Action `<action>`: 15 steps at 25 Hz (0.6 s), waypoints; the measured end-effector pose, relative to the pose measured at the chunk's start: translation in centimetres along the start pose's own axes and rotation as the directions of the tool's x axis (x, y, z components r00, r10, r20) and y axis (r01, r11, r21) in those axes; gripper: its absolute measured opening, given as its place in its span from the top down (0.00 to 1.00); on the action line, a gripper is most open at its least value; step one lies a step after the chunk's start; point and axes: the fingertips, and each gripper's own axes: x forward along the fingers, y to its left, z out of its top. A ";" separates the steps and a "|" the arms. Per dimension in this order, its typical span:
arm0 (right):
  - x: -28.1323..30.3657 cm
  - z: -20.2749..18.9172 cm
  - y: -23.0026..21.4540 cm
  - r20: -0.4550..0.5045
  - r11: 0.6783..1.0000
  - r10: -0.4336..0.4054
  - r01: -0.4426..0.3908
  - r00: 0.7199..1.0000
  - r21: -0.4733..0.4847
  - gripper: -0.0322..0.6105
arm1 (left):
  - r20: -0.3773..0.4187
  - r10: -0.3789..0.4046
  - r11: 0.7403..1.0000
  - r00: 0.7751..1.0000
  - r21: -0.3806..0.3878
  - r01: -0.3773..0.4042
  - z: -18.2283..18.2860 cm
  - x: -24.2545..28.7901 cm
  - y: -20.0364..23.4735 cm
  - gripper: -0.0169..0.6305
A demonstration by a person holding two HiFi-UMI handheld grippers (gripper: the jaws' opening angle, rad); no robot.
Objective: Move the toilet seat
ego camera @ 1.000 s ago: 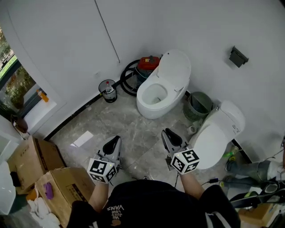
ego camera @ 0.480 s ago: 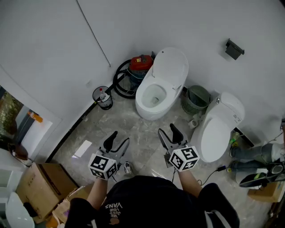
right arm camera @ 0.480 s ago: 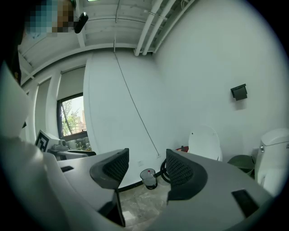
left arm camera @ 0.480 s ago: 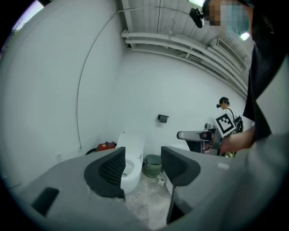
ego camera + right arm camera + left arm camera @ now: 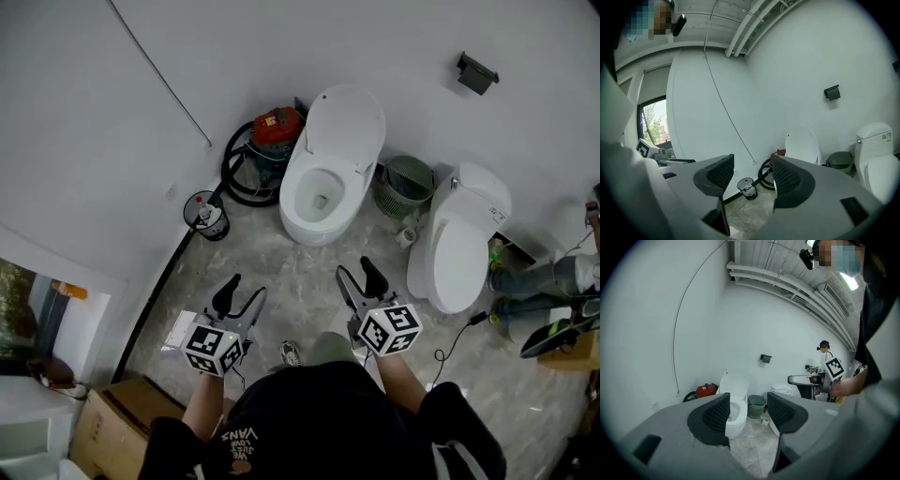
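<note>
Nothing has been touched yet, as far as I can see, so the whole job is still ahead. The open toilet stands at twelve o'clock from the person. Its lid is tipped up against the wall. I cannot tell whether the toilet seat is raised with the lid or lying on the rim. A second toilet, with its lid down, sits at about two o'clock, and a green basket stands between the two.

The left hand-held gripper and the right hand-held gripper are both held out over the bare floor, well apart from either bowl. Each has just been opening its jaws. They stand apart now with nothing between them, only the room beyond.

A red vacuum is at eleven o'clock and a small bin at ten. I'd judge this to be the walk-up. What remains is reaching the toilet, taking hold of the seat and swinging it.
</note>
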 end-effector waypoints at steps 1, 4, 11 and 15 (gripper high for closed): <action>0.2 -0.1 -0.1 -0.004 1.000 -0.012 0.012 1.000 -0.001 0.58 | -0.002 -0.007 1.000 1.000 -0.005 0.007 -0.1 0.3 0.3 0.60; 0.8 -0.2 -0.9 -0.005 0.999 -0.046 0.046 0.999 0.014 0.58 | -0.008 -0.027 0.999 1.000 -0.017 0.027 -0.4 1.3 1.1 0.60; 3.5 -0.1 -3.9 -0.013 0.995 -0.093 0.094 0.996 0.035 0.59 | -0.015 -0.047 0.998 0.999 -0.030 0.046 -0.1 5.0 3.2 0.60; 5.9 0.7 -6.9 -0.019 0.993 -0.115 0.116 0.993 0.039 0.59 | -0.018 -0.053 0.998 0.998 -0.033 0.052 1.2 8.6 4.5 0.60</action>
